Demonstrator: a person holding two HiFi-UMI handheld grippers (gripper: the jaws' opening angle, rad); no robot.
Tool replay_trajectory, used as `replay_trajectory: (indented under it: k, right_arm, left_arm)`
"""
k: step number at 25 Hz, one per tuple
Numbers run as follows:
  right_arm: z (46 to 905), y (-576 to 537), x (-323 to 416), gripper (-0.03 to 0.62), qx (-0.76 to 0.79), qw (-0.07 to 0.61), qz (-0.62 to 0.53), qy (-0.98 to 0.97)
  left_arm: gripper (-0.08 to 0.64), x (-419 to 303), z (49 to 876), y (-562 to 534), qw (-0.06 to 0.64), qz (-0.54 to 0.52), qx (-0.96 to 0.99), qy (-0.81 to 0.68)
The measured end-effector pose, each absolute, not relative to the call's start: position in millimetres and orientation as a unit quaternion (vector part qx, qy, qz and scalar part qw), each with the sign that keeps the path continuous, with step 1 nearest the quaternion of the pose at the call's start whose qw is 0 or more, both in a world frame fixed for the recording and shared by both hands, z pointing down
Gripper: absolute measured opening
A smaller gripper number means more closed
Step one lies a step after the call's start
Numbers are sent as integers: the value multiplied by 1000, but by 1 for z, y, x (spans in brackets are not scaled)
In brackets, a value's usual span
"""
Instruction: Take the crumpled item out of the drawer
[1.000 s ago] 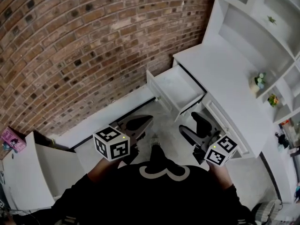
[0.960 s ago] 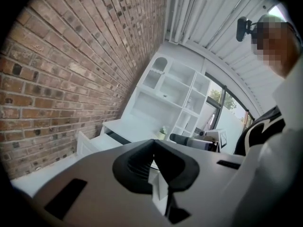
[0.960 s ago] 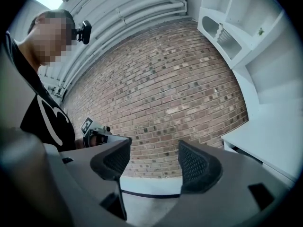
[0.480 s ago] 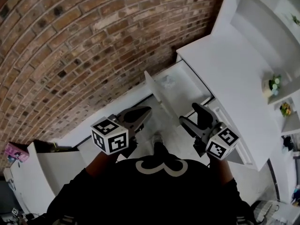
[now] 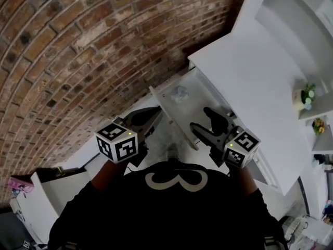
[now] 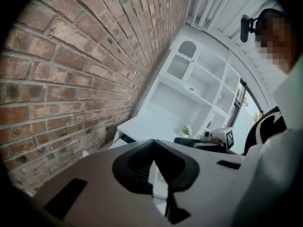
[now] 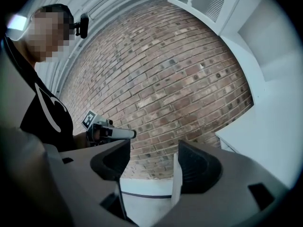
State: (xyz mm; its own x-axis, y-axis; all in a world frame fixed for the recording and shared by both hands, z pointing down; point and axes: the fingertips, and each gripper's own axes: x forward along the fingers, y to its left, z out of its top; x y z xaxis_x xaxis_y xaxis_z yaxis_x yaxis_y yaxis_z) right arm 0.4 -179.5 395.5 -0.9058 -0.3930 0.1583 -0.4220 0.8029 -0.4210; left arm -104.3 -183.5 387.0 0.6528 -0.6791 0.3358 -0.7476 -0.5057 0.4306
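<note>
One brick wall, one white desk, one open drawer, two grippers, one crumpled item.
Lying uncovered at drawer's wall-side end, behind its front panel; left gripper pressed together on nothing, right gripper spread, empty, both nearer than a second ago.

Brick wall fills the upper left. White desk top butts against it, bare where visible. White shelf unit rises behind the desk. Two small potted plants sit in its lower cubbies, one above the other. Low white cabinet at far left, a pink box on it.
</note>
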Motion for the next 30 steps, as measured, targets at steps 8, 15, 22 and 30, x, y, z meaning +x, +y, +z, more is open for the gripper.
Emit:
replay_trajectory:
  k: [8,15,22,30]
  right_arm:
    - [403,-203,-4,304,221,54,221,-948]
    - [424,-233,-9,302,234,72,229,-942]
    - [464,-275,-20,302,252,115,233,-932]
    - [535,-321,-38,302,264,186,239,-916]
  left_arm:
    - [2,-109,397,-208,278,63,866,-411]
    - [2,-124,418,-229,290,58,859,-419]
    - [2,-139,443,-257,315,62,850,-418]
    - [2,-156,468,-293,333,75,844,-414]
